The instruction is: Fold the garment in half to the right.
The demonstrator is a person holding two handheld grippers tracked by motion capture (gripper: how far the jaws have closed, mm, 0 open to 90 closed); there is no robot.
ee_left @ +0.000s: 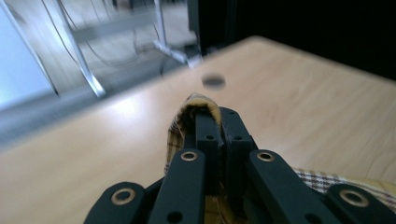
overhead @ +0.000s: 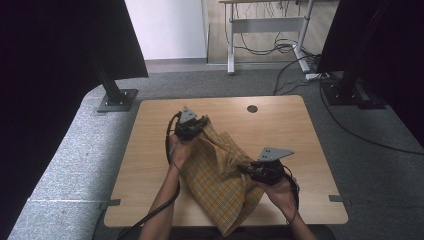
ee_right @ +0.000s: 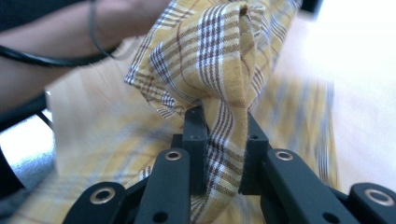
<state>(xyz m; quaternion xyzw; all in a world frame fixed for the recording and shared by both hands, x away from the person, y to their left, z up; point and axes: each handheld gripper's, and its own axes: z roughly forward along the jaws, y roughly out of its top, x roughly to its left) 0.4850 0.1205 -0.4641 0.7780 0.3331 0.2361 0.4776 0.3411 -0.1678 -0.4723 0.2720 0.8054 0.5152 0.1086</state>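
From the high view, there's one yellow plaid cloth [overhead: 220, 175] on the tabletop [overhead: 150, 165], draped from about center down to 6 o'clock where it hangs off the near edge. Two tools on it: the left tool [overhead: 196, 127] is clamped on a corner up at 11 o'clock of the cloth, the right tool [overhead: 252, 172] is clamped on a bunch of fabric at its 3 o'clock side. One dark hole [overhead: 252, 108] in the tabletop at 12 o'clock. In the left gripper view, the jaws are pinched together with a small fold of cloth [ee_left: 198, 105] poking out past their tips; the hole [ee_left: 213, 81] sits just beyond at 12 o'clock. In the right gripper view, the jaws are squeezed on a twisted strip of cloth [ee_right: 219, 70] that rises up to 12 o'clock, with the rest blurry behind. My read: this is the lift-and-spread step, both corners grabbed and the cloth coming up. Next it probably needs pulling the two tools apart to take out the slack, then laying it flat or folding.
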